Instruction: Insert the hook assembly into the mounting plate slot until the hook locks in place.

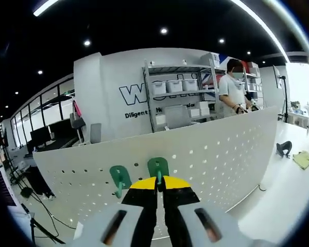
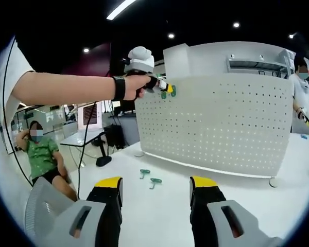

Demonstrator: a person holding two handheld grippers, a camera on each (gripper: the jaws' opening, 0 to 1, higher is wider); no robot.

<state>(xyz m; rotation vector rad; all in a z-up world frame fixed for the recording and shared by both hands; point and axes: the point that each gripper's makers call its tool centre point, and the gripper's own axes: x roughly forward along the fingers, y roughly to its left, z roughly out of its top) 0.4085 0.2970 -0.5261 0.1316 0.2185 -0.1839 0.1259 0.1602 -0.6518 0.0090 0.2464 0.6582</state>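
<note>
Bright ceiling strips, sharp centre (fisheye-bent edges).

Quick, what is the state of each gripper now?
Left gripper: shut on a green plastic hook at the white perforated board.
Right gripper: open, empty.

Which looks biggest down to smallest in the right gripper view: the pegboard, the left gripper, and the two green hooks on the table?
1. Pegboard
2. Left gripper
3. Table hooks and: alike, no ranking between them.
</note>
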